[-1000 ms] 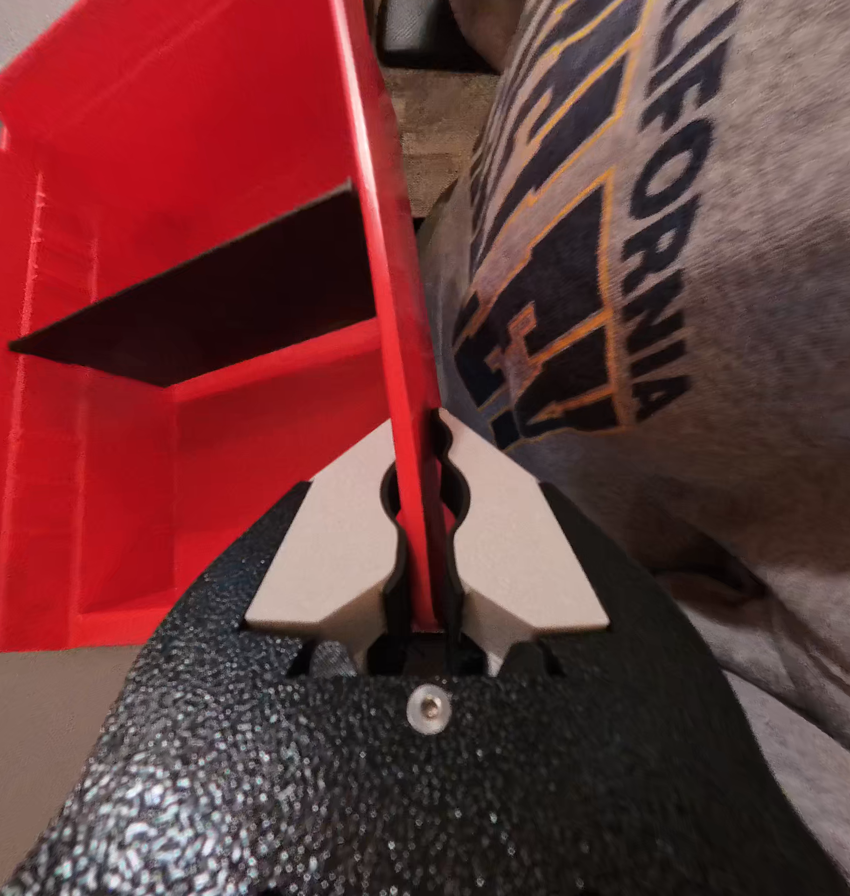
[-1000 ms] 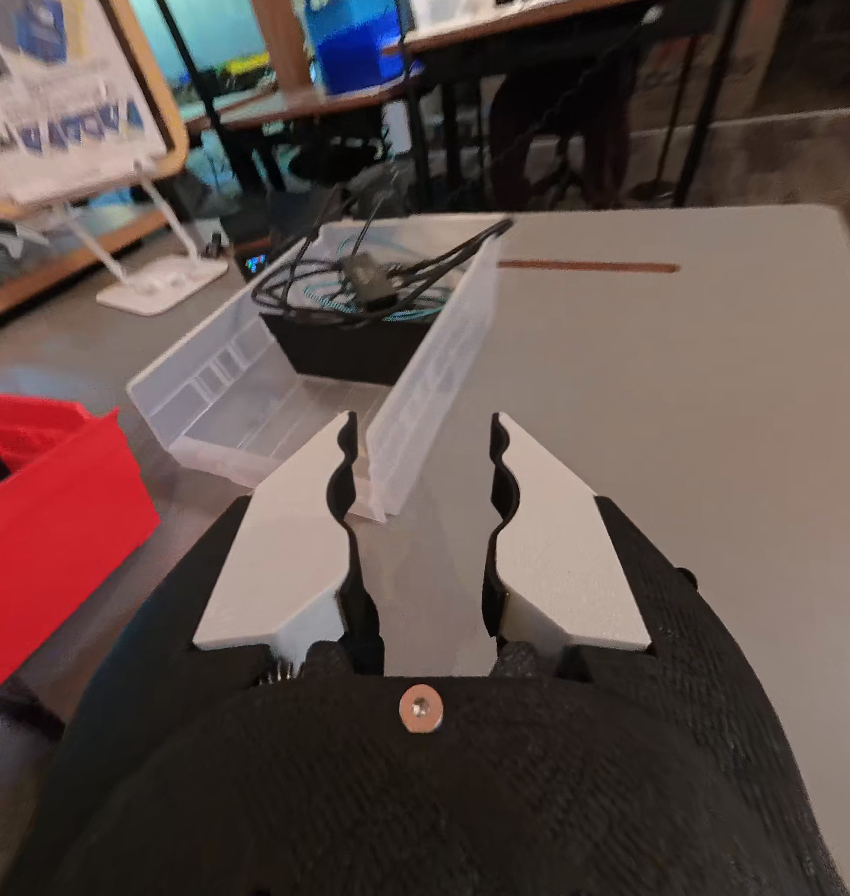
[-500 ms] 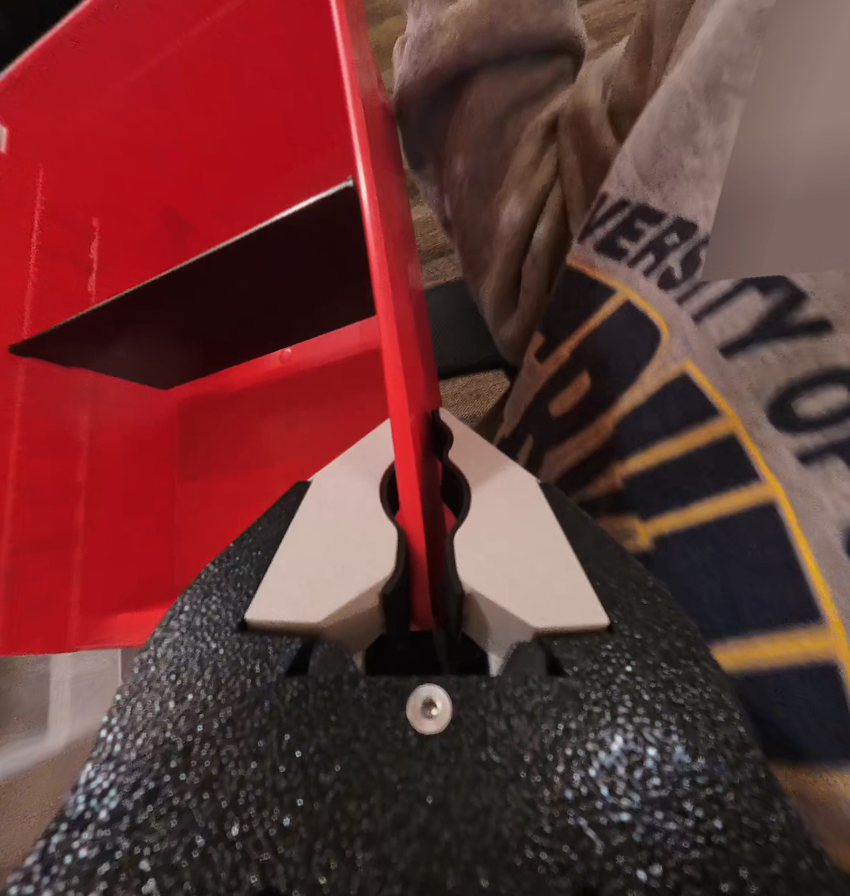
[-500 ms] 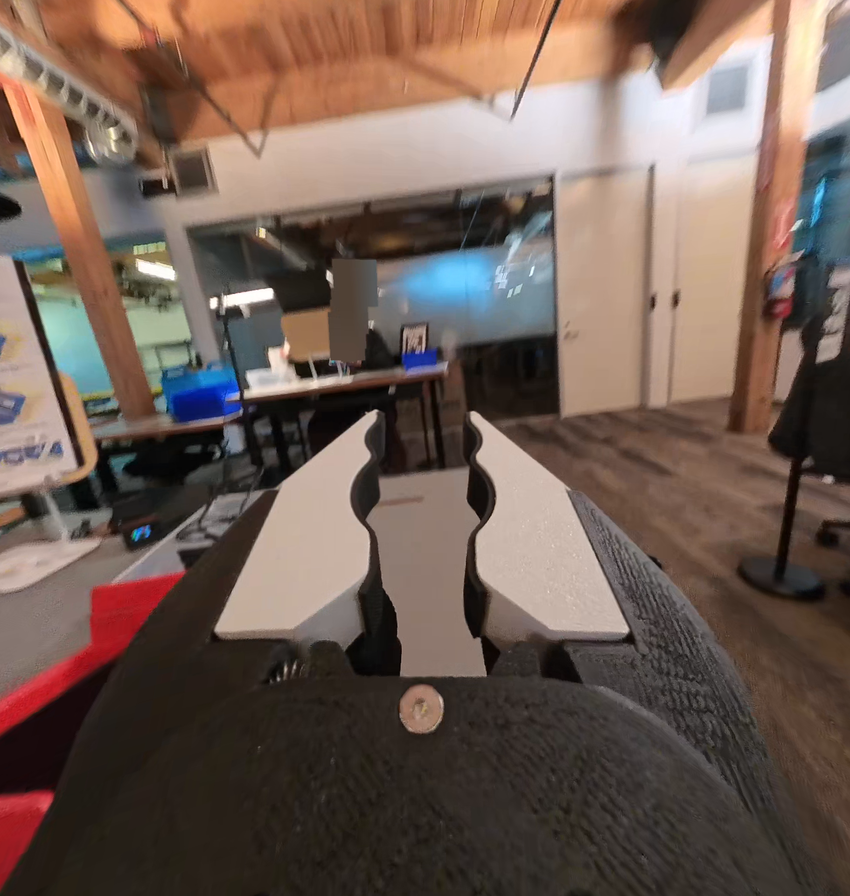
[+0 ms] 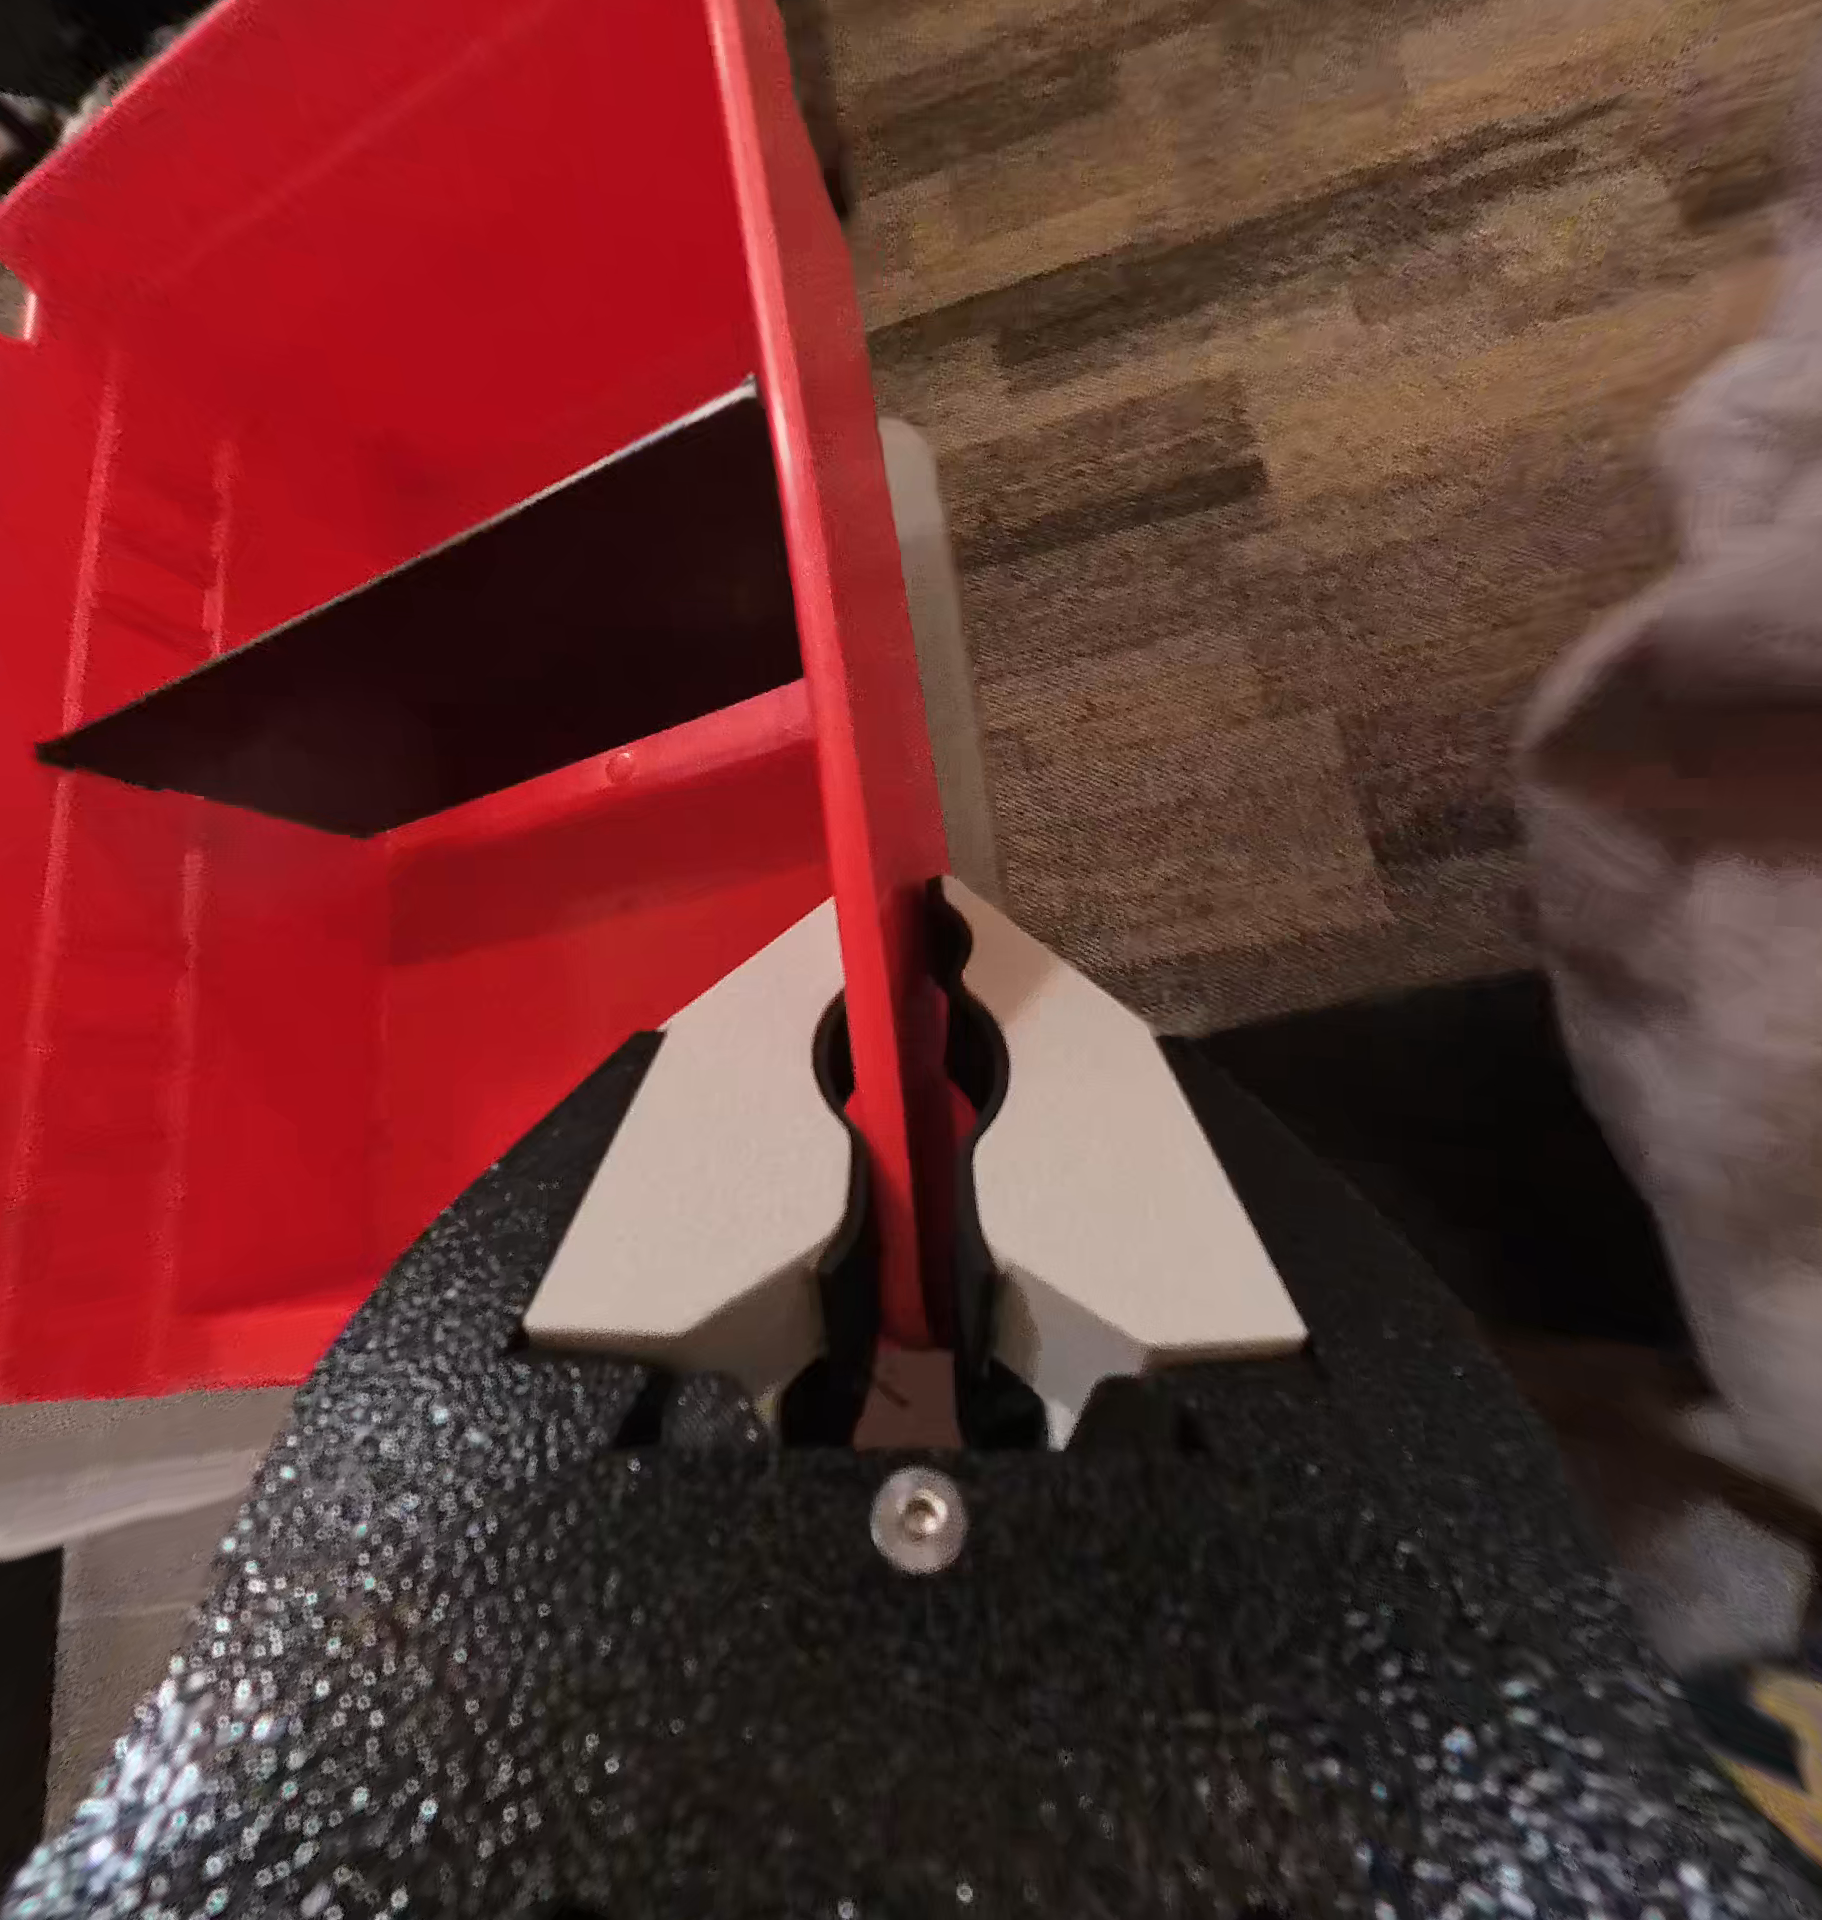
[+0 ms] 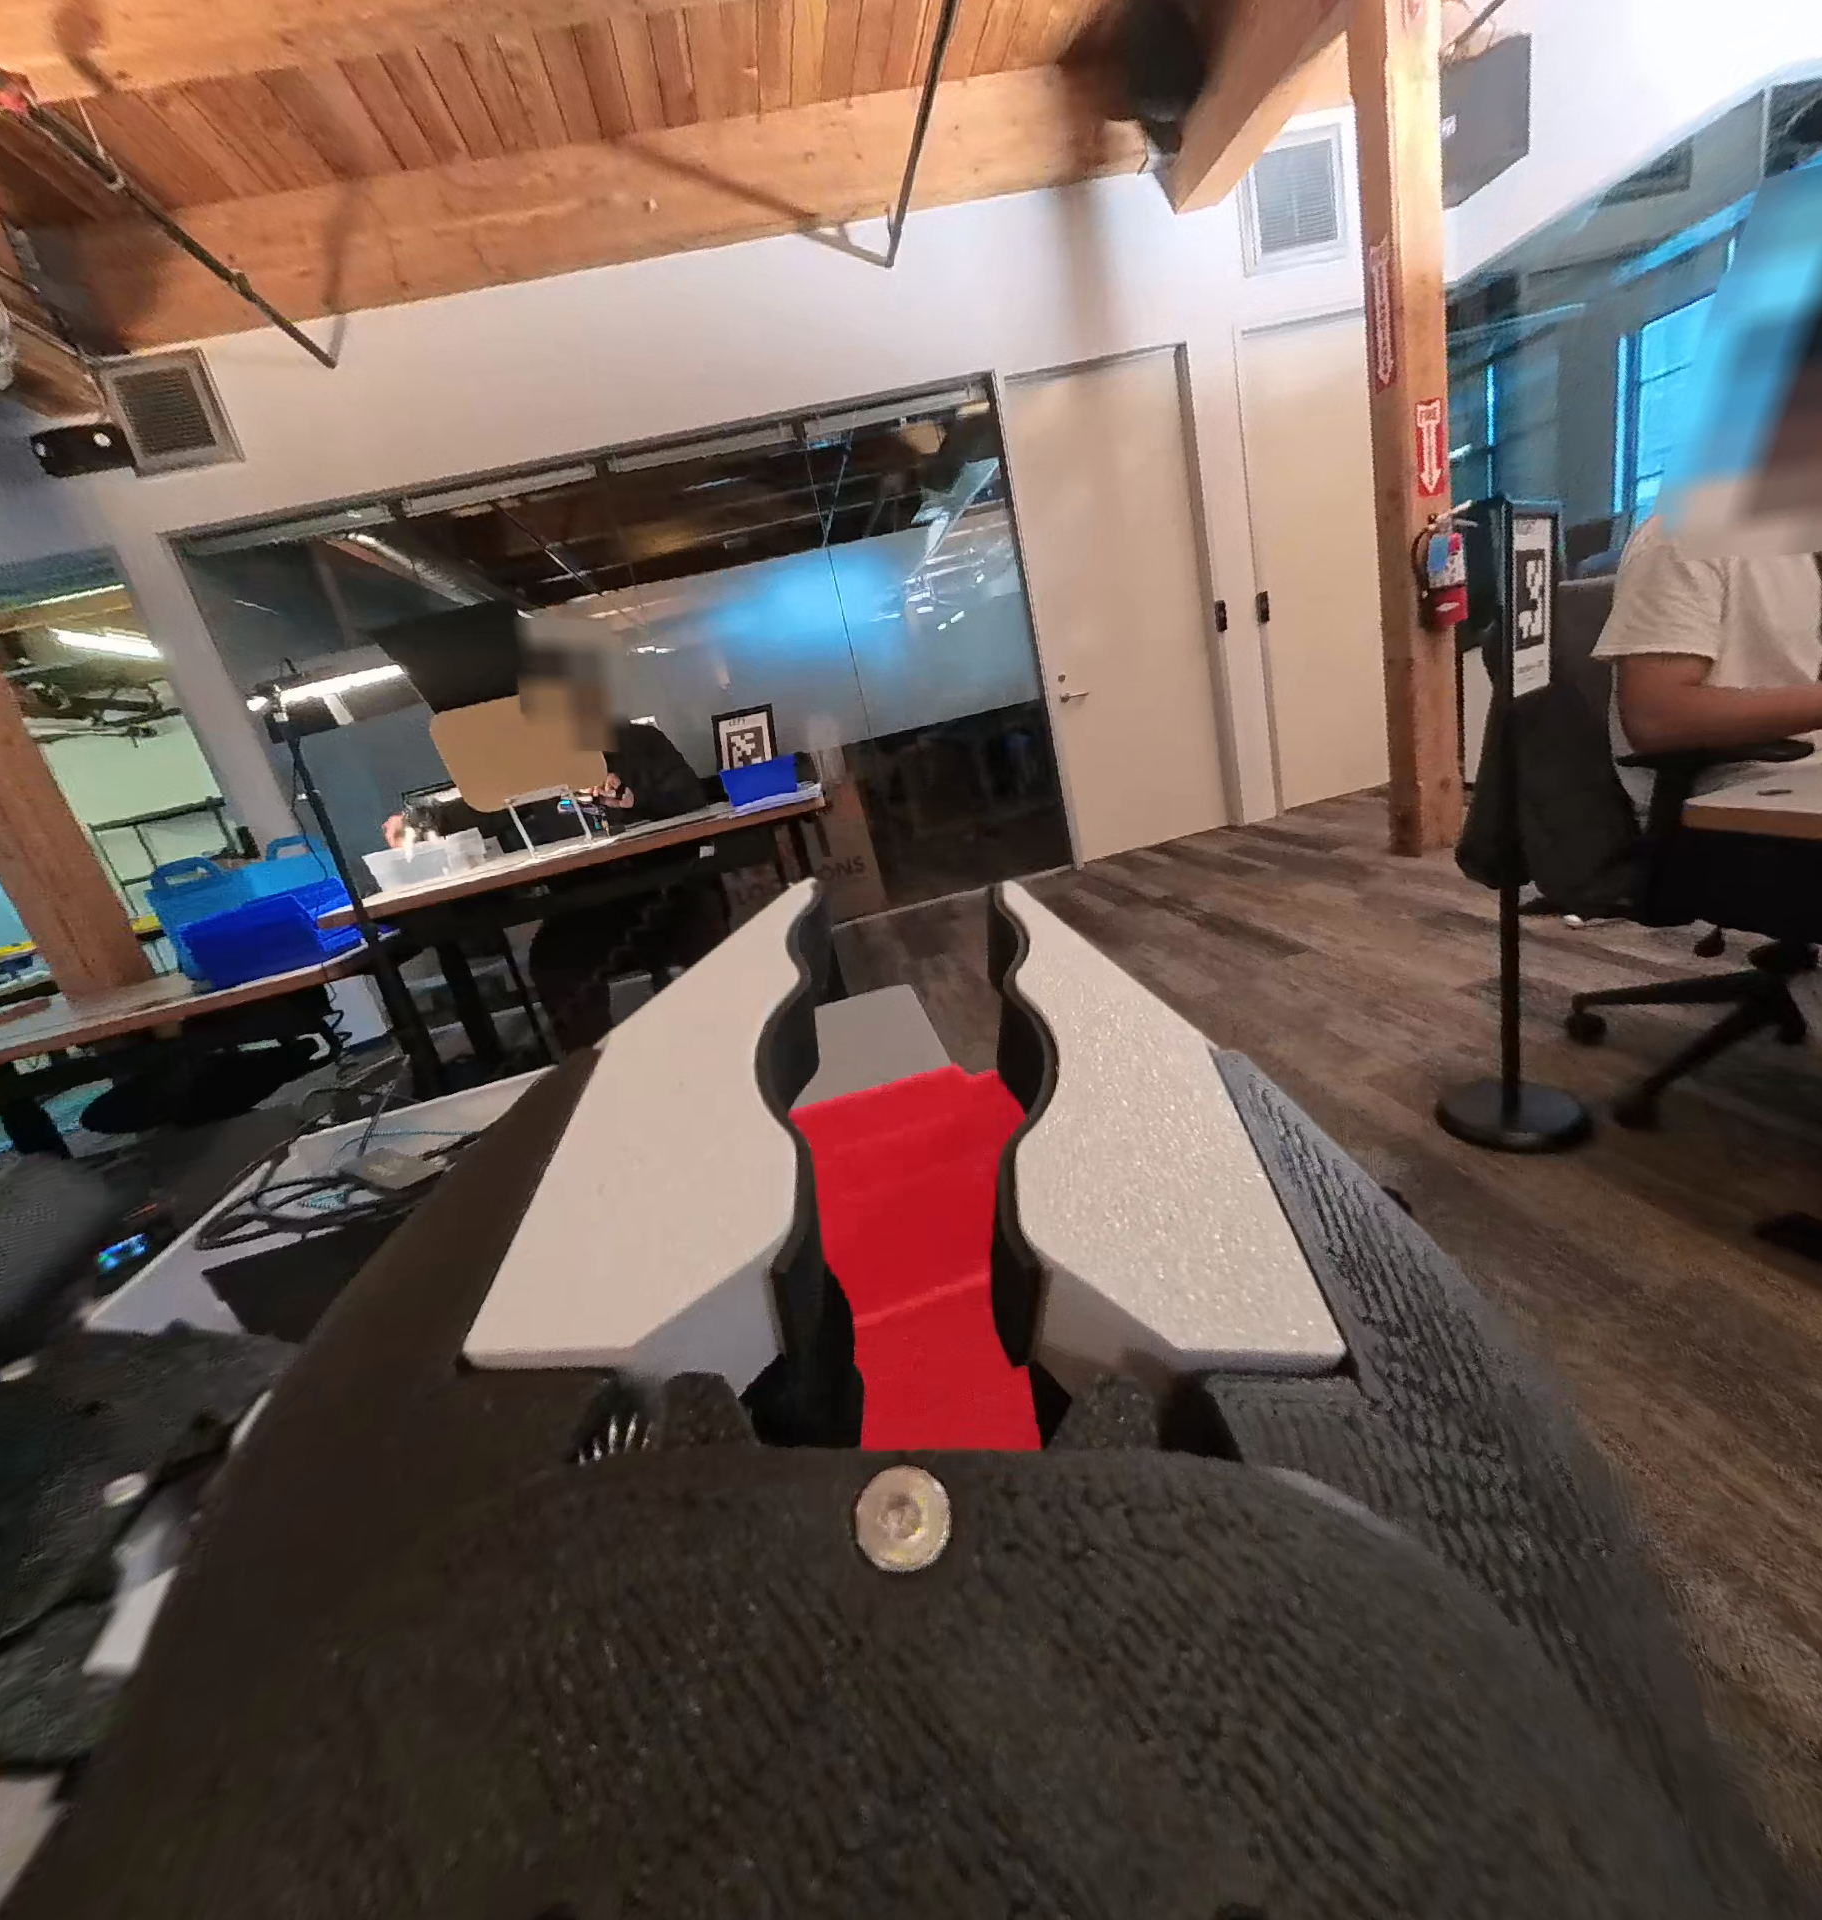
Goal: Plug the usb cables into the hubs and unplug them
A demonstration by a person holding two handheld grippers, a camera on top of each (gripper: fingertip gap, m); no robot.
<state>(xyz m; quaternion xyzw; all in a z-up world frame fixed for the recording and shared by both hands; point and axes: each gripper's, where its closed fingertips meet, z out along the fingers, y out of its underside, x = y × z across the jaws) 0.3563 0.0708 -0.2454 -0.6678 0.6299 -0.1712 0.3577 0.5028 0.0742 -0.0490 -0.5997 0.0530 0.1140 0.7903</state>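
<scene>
The left gripper is clamping its jaws on the thin side wall of a smooth red plastic bin holding a black divider. The right gripper is hovering with jaws apart over red plastic, while tangled black usb cables and a grey hub are lying in a clear plastic bin at the surface's far left edge.

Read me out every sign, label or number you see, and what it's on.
I won't quote writing; here's what bears it.
Two red signs on the wooden post: lettered.
Cardboard box under the far table: printed.
Sweatshirt print: blurred.
Red bin in the left gripper: none visible.
</scene>
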